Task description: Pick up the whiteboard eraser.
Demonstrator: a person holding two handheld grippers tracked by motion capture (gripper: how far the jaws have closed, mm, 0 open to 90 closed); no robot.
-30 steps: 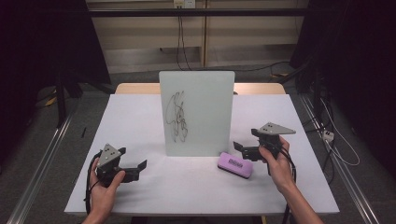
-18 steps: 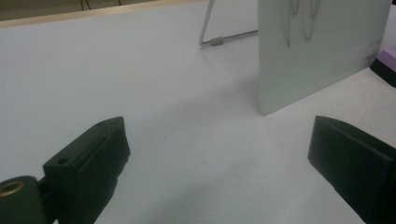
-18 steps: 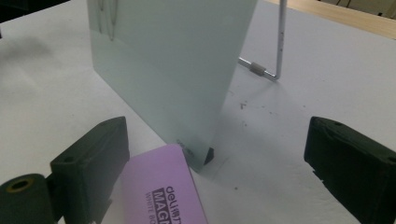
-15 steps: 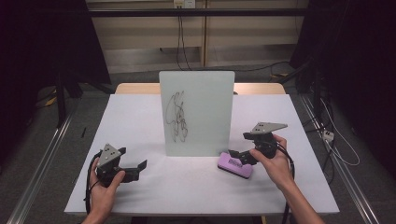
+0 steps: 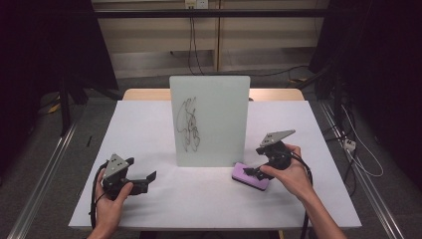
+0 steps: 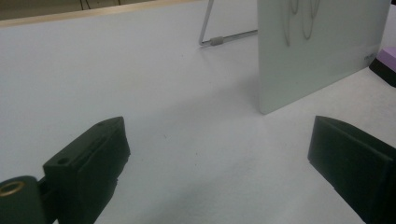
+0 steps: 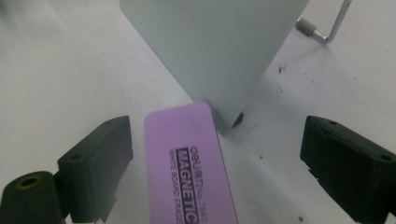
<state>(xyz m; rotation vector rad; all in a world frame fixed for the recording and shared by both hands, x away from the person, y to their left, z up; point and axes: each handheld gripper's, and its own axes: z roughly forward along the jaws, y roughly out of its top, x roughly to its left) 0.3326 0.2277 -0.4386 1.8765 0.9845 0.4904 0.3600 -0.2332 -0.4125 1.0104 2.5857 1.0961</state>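
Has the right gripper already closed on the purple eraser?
No: in the right gripper view the right gripper has its jaws spread wide, with gaps either side of the purple eraser.

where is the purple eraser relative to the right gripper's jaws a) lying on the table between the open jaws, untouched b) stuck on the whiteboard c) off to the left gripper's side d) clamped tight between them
a: in the right gripper view the purple eraser lies flat on the table between the right gripper's wide-open jaws, with gaps on both sides, just in front of the whiteboard.
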